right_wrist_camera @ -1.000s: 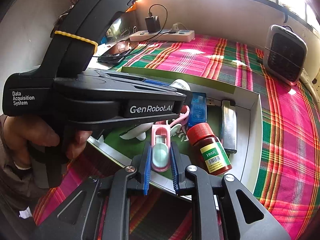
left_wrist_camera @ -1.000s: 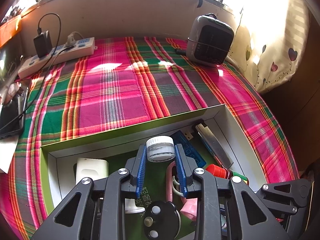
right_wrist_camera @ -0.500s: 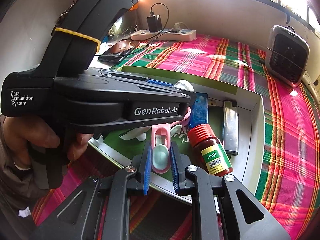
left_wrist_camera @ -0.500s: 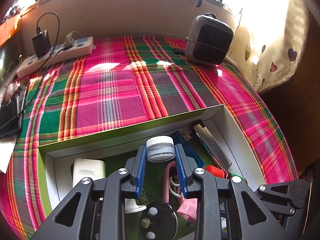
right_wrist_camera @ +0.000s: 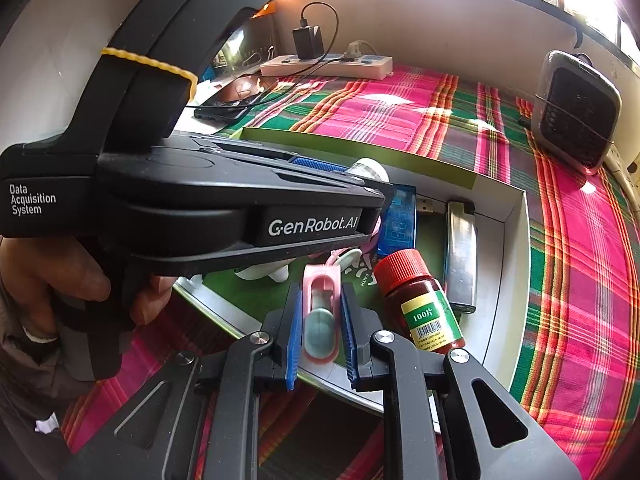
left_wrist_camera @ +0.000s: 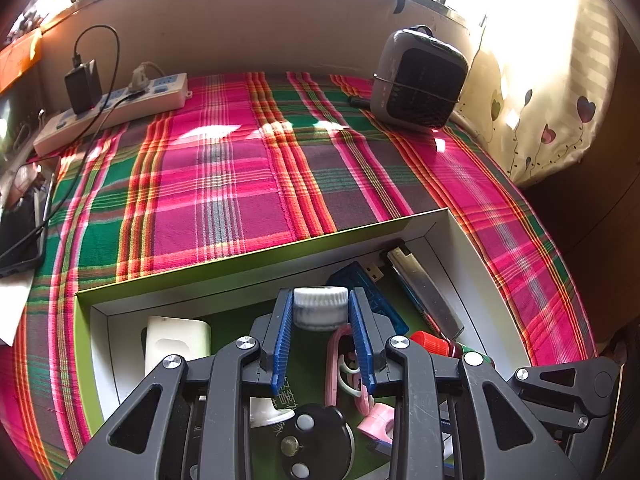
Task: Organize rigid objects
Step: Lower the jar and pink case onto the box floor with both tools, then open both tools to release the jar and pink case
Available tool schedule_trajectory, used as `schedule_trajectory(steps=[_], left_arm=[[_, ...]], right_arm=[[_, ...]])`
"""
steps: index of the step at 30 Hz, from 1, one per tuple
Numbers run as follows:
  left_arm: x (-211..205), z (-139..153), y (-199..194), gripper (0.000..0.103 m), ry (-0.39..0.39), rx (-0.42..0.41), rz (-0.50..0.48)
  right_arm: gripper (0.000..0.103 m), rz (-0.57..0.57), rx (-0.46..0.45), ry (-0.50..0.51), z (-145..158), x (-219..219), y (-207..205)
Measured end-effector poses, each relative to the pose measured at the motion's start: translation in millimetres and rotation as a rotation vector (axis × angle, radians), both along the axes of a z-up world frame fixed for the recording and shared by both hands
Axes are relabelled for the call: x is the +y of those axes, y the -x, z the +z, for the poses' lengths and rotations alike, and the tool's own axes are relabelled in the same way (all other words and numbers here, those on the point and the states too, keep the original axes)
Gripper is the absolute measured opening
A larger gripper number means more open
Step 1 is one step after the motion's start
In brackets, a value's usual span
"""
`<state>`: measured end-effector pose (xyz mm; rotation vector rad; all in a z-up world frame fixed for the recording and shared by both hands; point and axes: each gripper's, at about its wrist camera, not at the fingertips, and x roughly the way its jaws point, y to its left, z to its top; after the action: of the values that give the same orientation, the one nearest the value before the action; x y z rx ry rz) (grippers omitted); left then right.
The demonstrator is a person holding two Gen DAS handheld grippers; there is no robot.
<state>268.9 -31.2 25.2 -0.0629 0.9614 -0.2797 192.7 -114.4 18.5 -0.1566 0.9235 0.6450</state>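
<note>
Left wrist view: left claw (left_wrist_camera: 321, 326) clamped on a white-capped jar (left_wrist_camera: 320, 307), held over the box (left_wrist_camera: 256, 270) on the plaid tabletop (left_wrist_camera: 224, 184). Already in box: white block (left_wrist_camera: 176, 340), blue USB gadget (left_wrist_camera: 370, 280), lighter (left_wrist_camera: 424, 290), pink clip (left_wrist_camera: 340, 364). Jar not yet set down.

Right wrist view: right claw (right_wrist_camera: 320, 330) closed on a pink holder (right_wrist_camera: 320, 308) at the box's near edge; red-capped bottle (right_wrist_camera: 420, 300) just beside, crowding it. Heater (right_wrist_camera: 576, 108) and power strip (right_wrist_camera: 326, 65) stand well apart.

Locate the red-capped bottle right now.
In the right wrist view, the red-capped bottle lies in the box, just right of the right gripper, beside the silver lighter.
</note>
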Motion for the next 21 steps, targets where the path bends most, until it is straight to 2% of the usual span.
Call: schedule_trajectory(steps=[21], left_arm=[[0.4, 3.1, 5.5, 0.034, -0.011, -0.002, 0.016]], right_arm=[[0.022, -0.015, -0.004, 0.011, 0.7, -0.4, 1.7]])
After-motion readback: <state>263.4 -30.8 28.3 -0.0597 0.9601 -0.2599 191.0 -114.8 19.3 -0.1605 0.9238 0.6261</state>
